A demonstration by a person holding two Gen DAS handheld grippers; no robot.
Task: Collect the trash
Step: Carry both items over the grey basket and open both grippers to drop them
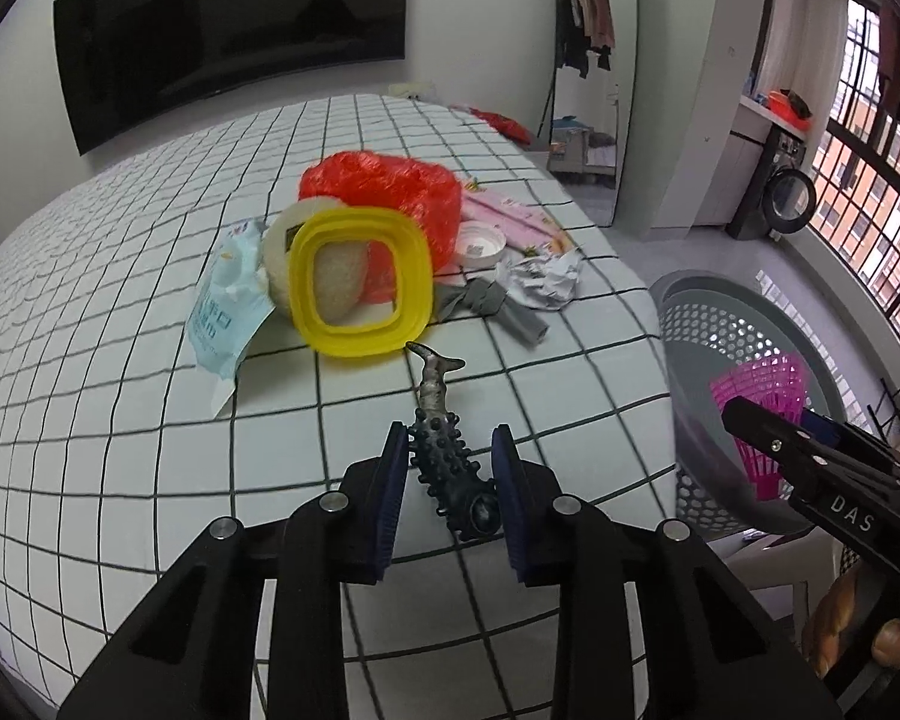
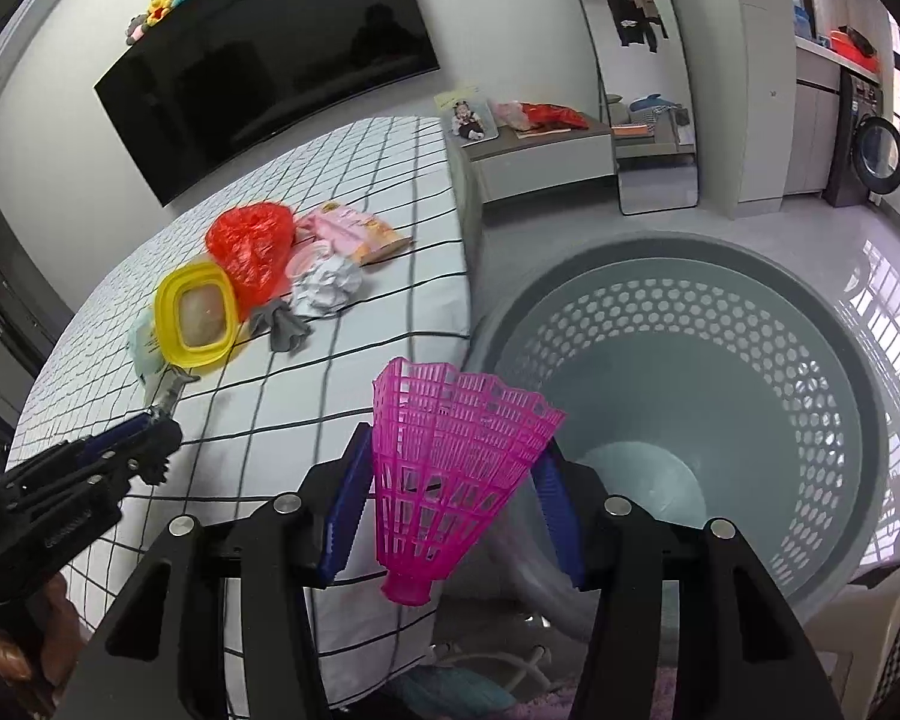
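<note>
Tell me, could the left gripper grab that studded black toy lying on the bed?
Probably yes: the left gripper is open with the studded black toy already between its fingers, nothing blocking.

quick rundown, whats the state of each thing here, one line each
left gripper: jaws open around the black spiky toy, not clamped
black spiky toy: lying on the bed
right gripper: jaws shut on the pink shuttlecock
pink shuttlecock: held beside the basket's rim, cork end down
gray basket: upright on the floor, looks empty
yellow lid: tilted, propped on the pile
white paper: crumpled
red bag: scrunched on the bed
</note>
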